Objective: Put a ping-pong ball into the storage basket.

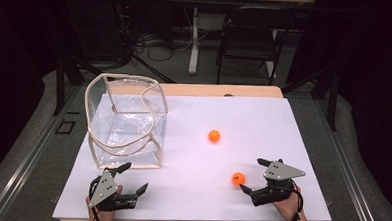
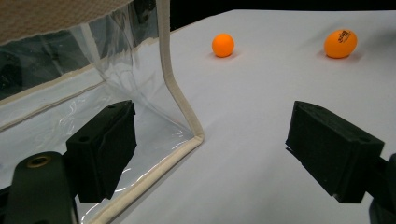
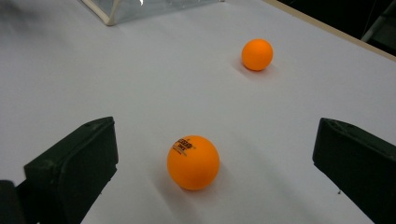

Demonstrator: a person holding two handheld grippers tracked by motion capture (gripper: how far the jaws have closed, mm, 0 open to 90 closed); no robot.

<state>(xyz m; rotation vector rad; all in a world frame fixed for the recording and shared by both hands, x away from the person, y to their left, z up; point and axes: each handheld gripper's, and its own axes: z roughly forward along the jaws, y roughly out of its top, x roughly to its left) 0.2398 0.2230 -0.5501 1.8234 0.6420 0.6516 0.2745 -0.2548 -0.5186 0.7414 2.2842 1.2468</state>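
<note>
In the high view, the right gripper (image 1: 255, 176) stands wide open on the white desk (image 1: 263, 118), and the near ball (image 1: 238, 179) lies just beside it, at the mouth of its jaws. The far ball (image 1: 214, 136) is well apart, and the clear bag (image 1: 126, 120) stands at the left with the left gripper (image 1: 135, 178) in front of it, also wide and holding nothing.

In the left gripper view, one jaw is very near the bag's corner seam (image 2: 187, 126); I think a careless move could push the light bag away.

In the right gripper view, the near ball (image 3: 193, 162) sits between the open jaws, touching neither. If one jaw arrives first, the ball could roll away, perhaps off the desk.
</note>
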